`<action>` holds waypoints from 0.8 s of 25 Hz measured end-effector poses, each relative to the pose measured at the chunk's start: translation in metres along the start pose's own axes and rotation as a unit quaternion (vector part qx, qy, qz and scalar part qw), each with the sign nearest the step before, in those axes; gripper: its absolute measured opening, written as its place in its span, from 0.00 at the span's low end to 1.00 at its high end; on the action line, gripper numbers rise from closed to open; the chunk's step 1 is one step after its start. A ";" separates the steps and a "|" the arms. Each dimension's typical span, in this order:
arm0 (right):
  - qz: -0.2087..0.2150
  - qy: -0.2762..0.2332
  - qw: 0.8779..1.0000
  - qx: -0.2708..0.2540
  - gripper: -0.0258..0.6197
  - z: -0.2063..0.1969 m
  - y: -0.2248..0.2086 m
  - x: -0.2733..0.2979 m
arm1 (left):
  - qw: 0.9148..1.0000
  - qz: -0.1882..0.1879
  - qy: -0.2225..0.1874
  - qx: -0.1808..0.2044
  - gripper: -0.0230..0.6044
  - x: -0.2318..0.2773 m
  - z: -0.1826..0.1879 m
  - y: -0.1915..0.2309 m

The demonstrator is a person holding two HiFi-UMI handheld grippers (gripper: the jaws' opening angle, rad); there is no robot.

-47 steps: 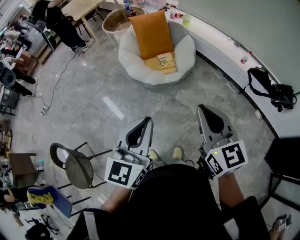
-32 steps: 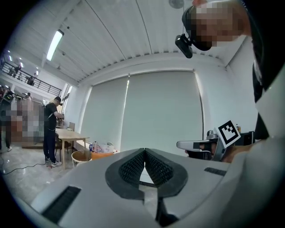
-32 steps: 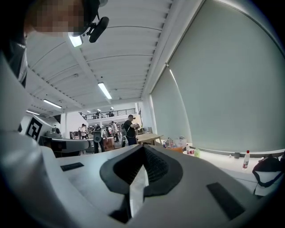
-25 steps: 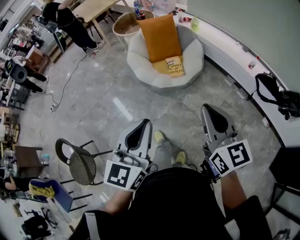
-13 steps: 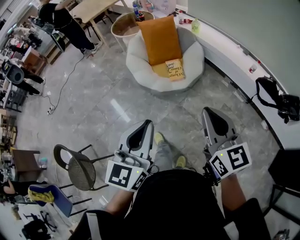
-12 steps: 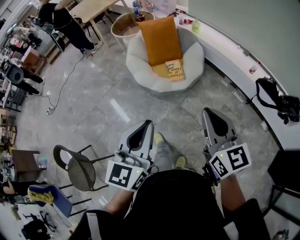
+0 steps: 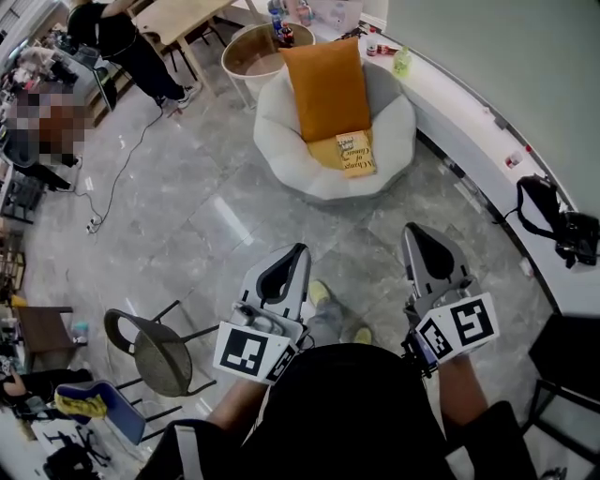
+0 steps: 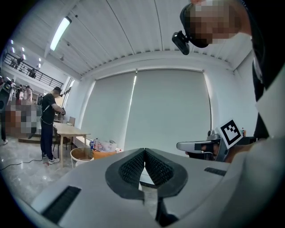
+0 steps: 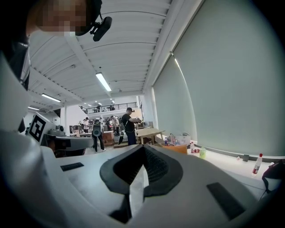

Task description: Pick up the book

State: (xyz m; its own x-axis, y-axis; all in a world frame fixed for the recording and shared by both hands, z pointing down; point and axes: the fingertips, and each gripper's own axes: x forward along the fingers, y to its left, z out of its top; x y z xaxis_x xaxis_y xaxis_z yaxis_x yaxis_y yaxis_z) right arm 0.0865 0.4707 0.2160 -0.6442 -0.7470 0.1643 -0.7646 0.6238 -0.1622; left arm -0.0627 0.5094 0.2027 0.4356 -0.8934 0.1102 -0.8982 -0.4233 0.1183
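The book (image 7: pixel 356 153), yellow with dark print, lies flat on the seat of a round white armchair (image 7: pixel 394 131), in front of an upright orange cushion (image 7: pixel 328 86). Both grippers are held out level above the grey tiled floor, well short of the armchair. My left gripper (image 7: pixel 298 249) is shut with nothing in it, and in the left gripper view its tips (image 8: pixel 144 150) meet. My right gripper (image 7: pixel 413 229) is also shut and empty, its tips (image 9: pixel 143 146) touching. The book does not show in either gripper view.
A black wire chair (image 7: pixel 155 349) stands at the lower left, a blue chair (image 7: pixel 98 398) beside it. A white ledge (image 7: pixel 469 122) runs along the wall on the right, with a black bag (image 7: pixel 553 217) on it. A round tub (image 7: pixel 251 52) and a wooden table (image 7: pixel 178 17) stand behind the armchair; a person (image 7: pixel 112 37) stands there.
The armchair and the book have come nearer in the head view as the person walks towards them. Both grippers have gone forward with the body and stayed shut.
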 end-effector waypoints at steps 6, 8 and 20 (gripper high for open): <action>-0.010 0.008 1.000 0.001 0.04 0.006 -0.002 0.041 | 1.000 -0.005 0.003 -0.002 0.06 0.020 0.007 0.036; -0.012 0.009 1.000 -0.001 0.04 0.008 -0.001 0.053 | 1.000 -0.006 0.002 -0.003 0.06 0.024 0.008 0.048; -0.017 0.010 1.000 -0.019 0.04 0.015 0.018 0.111 | 1.000 -0.010 -0.017 -0.010 0.06 0.029 0.012 0.107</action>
State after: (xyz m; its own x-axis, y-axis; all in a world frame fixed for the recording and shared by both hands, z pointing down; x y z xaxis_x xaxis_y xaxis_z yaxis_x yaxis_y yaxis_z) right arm 0.0014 0.3957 0.2164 -0.6184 -0.7629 0.1885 -0.7855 0.6070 -0.1202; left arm -0.1470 0.4370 0.2069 0.4503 -0.8898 0.0739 -0.8881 -0.4377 0.1405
